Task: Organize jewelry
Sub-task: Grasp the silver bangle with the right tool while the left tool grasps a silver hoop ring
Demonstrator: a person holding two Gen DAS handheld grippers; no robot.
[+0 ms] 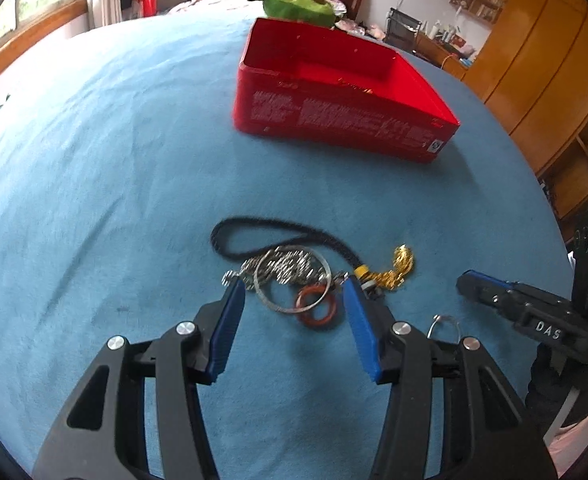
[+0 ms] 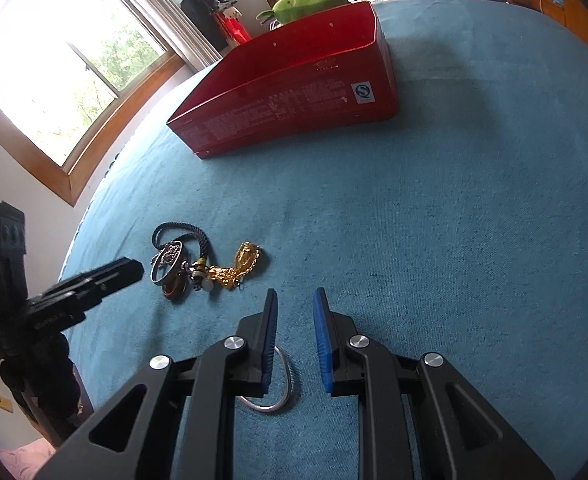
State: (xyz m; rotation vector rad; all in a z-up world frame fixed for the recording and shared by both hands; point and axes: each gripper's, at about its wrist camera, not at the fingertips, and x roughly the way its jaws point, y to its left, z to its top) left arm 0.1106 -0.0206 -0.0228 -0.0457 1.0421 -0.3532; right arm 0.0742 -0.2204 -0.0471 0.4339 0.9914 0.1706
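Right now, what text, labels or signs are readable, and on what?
"DAS": on the right claw, seen in the left wrist view.
"S" in a circle mark: white sticker on the red box side.
Pale print lines on the box sides: too blurred to read.

A green plush toy (image 1: 299,7) lies on the blue bedspread (image 1: 106,152), beside a window (image 2: 54,64).

Matt blue cloth (image 1: 94,200) with fine nap; glossy red box (image 1: 345,120); shiny metal bangle (image 1: 290,280); braided black cord (image 1: 278,226); bright gold chain (image 1: 399,266).
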